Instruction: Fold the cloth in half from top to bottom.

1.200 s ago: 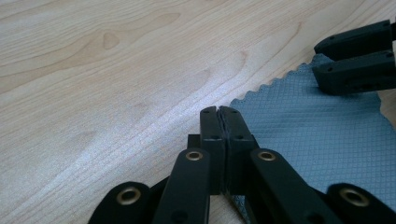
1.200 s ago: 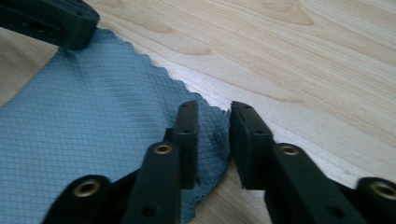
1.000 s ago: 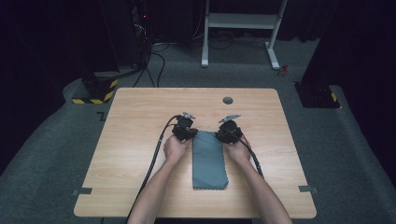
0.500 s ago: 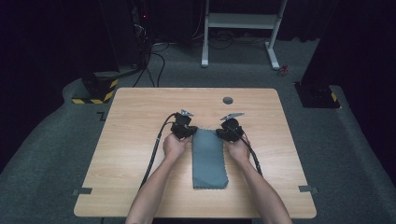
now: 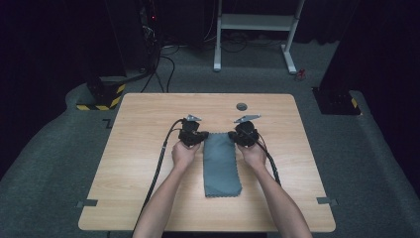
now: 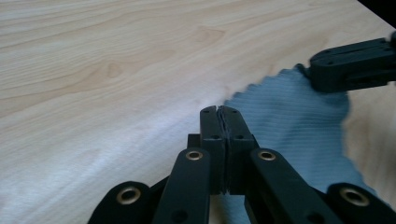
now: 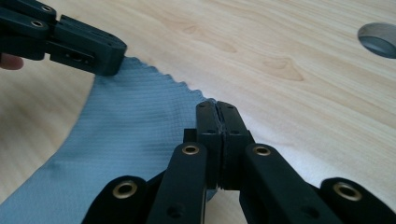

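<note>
Now both sets of fingers are clamped on the far corners of the grey cloth (image 5: 221, 163): left gripper (image 6: 219, 111) on one, right gripper (image 7: 218, 106) on the other. Cloth lies folded lengthwise mid-table (image 5: 148, 129), toward the near edge. We'd lift both corners evenly, keeping the edge taut. No containers present.

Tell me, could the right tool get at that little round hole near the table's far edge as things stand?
Probably yes, but not freely. The bare table between the right tool and the round hole leaves the way open. Yet the tool is shut on a corner of the grey cloth, so it would drag it along.
</note>
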`<move>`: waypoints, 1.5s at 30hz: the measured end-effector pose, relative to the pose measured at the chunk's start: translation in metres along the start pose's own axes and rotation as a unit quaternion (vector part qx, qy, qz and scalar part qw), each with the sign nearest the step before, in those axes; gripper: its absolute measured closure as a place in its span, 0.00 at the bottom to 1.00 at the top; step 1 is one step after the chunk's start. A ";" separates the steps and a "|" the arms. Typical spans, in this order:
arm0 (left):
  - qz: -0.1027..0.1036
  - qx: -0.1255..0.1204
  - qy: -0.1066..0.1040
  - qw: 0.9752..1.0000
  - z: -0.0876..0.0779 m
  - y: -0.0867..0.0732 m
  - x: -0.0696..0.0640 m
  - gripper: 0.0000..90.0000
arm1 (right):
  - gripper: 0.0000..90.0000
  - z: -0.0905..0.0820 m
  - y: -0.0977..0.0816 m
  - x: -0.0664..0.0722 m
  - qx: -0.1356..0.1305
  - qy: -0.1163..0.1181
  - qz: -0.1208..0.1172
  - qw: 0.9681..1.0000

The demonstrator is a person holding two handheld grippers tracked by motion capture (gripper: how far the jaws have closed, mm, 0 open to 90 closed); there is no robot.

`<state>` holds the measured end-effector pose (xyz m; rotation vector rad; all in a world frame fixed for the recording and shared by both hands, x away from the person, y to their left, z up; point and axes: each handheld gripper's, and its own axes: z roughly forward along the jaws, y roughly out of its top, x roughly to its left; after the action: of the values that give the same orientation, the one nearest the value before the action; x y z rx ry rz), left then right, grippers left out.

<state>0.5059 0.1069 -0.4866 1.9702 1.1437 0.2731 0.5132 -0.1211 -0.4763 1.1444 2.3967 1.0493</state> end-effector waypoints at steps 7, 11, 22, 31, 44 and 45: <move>0.012 -0.007 -0.014 1.000 -0.013 -0.010 -0.007 0.99 | 0.99 -0.009 -0.020 0.003 0.002 0.017 -0.017 1.000; 0.011 -0.007 -0.032 0.999 -0.019 -0.023 -0.010 0.99 | 0.99 -0.016 -0.031 0.008 -0.003 0.030 -0.020 0.999; 0.042 0.010 -0.035 0.998 -0.027 -0.050 -0.026 0.99 | 0.99 -0.021 -0.053 0.021 0.004 0.046 -0.043 0.998; 0.058 0.019 -0.038 0.997 -0.031 -0.069 -0.041 0.99 | 0.99 -0.029 -0.068 0.026 0.005 0.061 -0.041 0.997; 0.058 0.015 -0.053 0.997 -0.040 -0.081 -0.047 0.99 | 0.99 -0.038 -0.079 0.035 0.004 0.066 -0.057 0.996; 0.061 0.017 -0.054 0.997 -0.041 -0.082 -0.048 0.98 | 0.99 -0.038 -0.080 0.036 0.004 0.066 -0.060 0.996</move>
<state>0.4059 0.1114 -0.5115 2.0615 0.9679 0.2101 0.4259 -0.1460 -0.5050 0.9484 2.5381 1.1085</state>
